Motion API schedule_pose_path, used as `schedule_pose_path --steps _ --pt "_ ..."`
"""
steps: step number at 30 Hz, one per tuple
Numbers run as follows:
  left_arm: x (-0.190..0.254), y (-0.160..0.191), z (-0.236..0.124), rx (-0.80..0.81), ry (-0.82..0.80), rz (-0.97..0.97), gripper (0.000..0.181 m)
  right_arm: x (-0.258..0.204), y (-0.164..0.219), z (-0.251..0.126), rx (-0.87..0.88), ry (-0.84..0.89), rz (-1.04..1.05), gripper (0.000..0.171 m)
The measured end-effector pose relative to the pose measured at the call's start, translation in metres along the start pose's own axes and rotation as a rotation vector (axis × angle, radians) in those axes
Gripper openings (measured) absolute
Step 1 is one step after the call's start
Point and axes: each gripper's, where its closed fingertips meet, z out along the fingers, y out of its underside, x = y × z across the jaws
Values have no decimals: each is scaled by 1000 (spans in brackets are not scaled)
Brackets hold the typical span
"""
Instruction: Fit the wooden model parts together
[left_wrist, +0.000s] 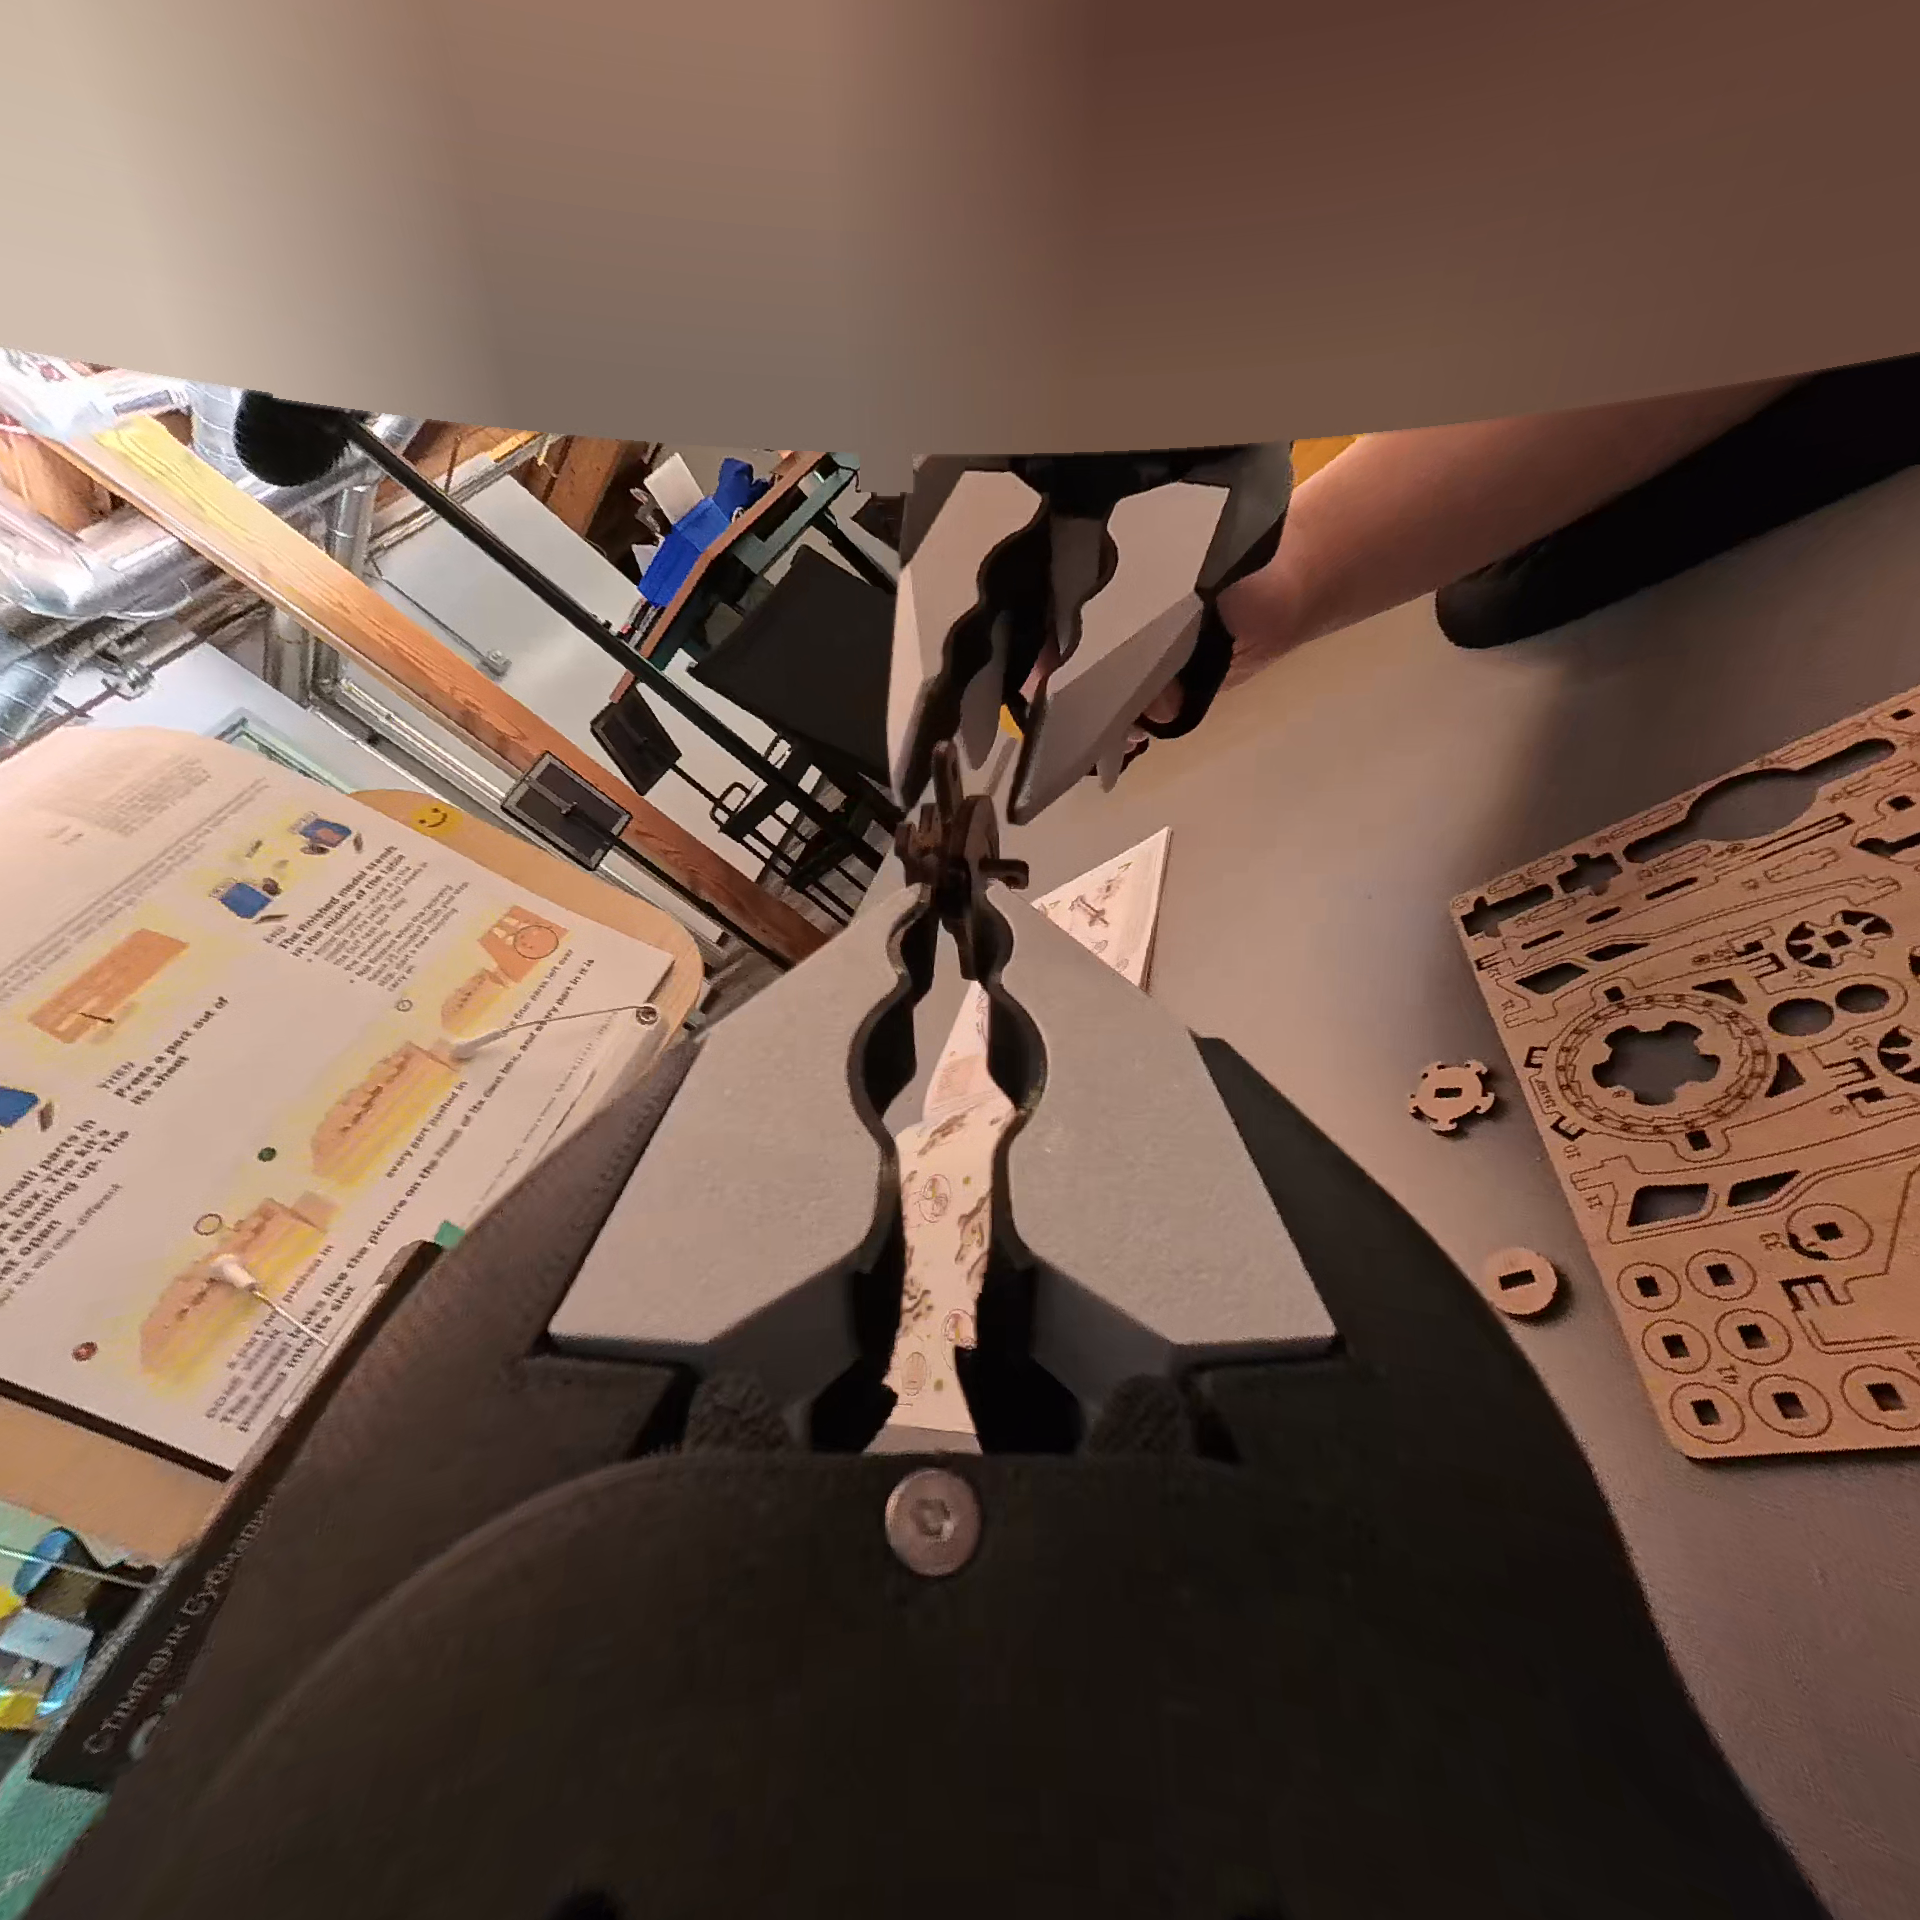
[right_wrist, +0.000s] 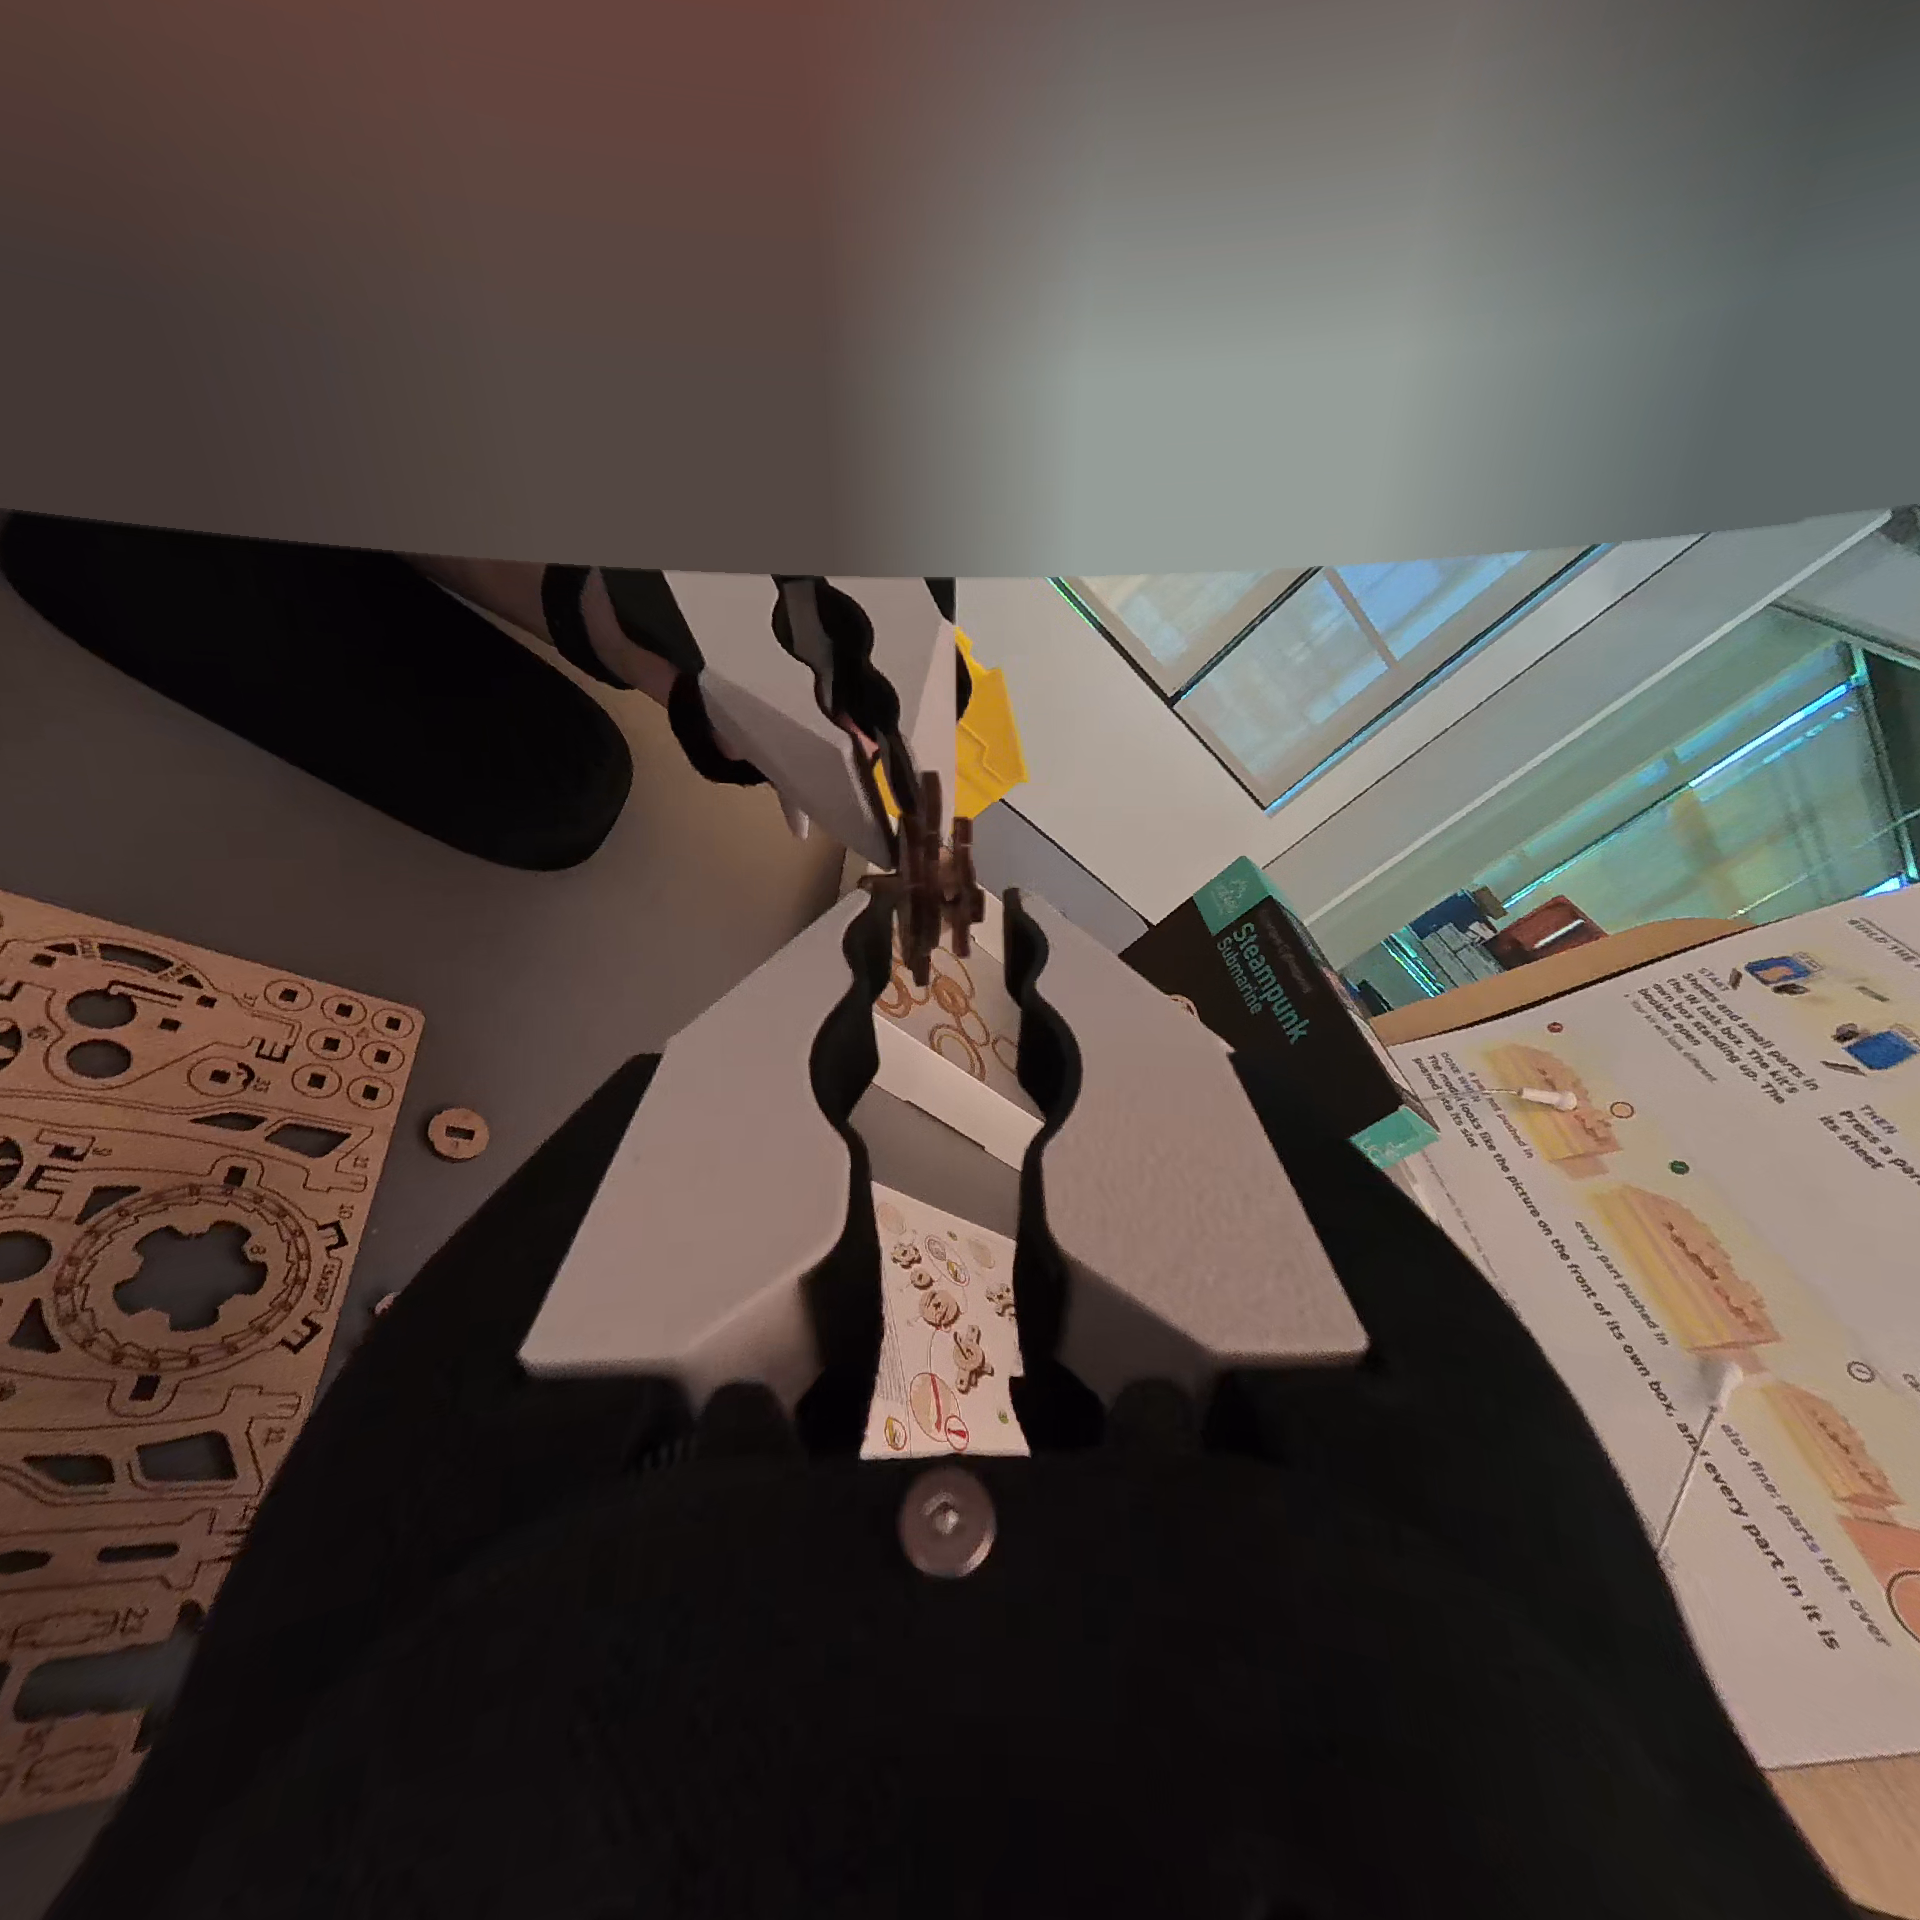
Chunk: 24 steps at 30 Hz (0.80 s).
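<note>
A small dark wooden assembly (left_wrist: 951, 847) of toothed discs on a peg hangs in the air between both grippers; it also shows in the right wrist view (right_wrist: 928, 883). My left gripper (left_wrist: 951, 920) is shut on its lower edge, and the right wrist view shows it reaching in from above (right_wrist: 891, 821). My right gripper (right_wrist: 935, 906) has its jaws a little apart around the assembly, with a thin gap at one side. In the left wrist view it comes in from the top (left_wrist: 966, 805).
A laser-cut wooden parts sheet (left_wrist: 1714, 1091) (right_wrist: 156, 1195) lies on the grey table. A loose toothed disc (left_wrist: 1452, 1093) and a round disc (left_wrist: 1519, 1282) (right_wrist: 457, 1130) lie beside it. An instruction booklet (right_wrist: 935, 1320), a printed guide sheet (left_wrist: 260, 1039) (right_wrist: 1662, 1247) and a dark kit box (right_wrist: 1257, 1018) are nearby. My two grippers' fingertips are within a few centimetres of each other.
</note>
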Motion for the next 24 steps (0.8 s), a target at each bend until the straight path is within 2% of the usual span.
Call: schedule_pose_path --steps 8,24 --pt "0 -1 0 4 18 -55 4 -3 -6 -2 20 -12 -14 8" --pt "6 0 2 -1 42 -67 4 -10 5 2 -24 -46 -12 9"
